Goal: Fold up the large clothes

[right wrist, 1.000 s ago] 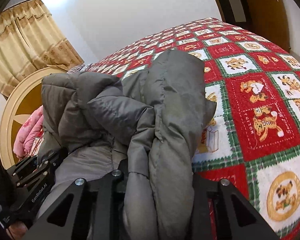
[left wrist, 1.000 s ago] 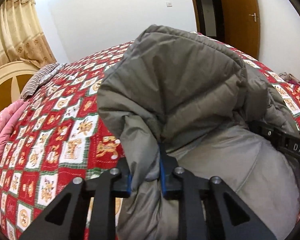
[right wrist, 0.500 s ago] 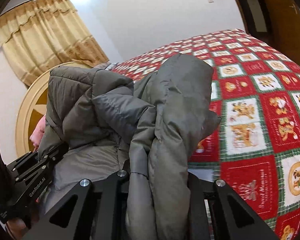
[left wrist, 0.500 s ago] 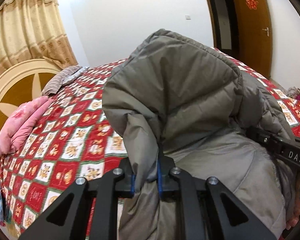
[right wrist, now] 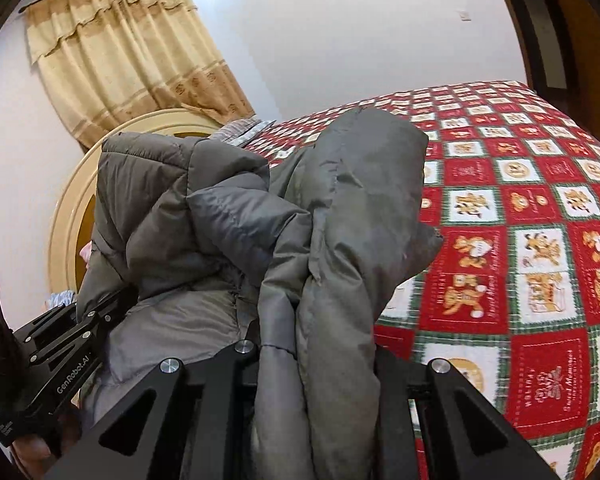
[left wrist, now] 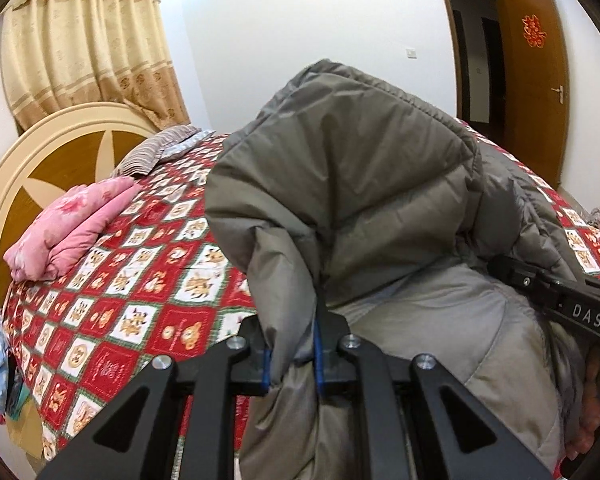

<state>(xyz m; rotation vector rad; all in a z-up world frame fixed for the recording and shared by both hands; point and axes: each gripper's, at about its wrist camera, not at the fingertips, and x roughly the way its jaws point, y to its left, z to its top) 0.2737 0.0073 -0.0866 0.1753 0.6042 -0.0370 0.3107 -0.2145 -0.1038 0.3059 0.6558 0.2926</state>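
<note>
1. While a thick fold of the grey puffer jacket [left wrist: 352,184] is pinched between its blue-padded fingers [left wrist: 318,344], the left gripper [left wrist: 292,350] holds the padding bunched above the bed [left wrist: 132,288].
2. Closed on another bunched fold of the same jacket [right wrist: 340,216], the right gripper [right wrist: 316,360] has its fingertips buried in cloth.
3. Writing: "DAS" on the right gripper's body at the right of the left view, "GenRobot.AI" on the left gripper's body at the left of the right view.
</note>
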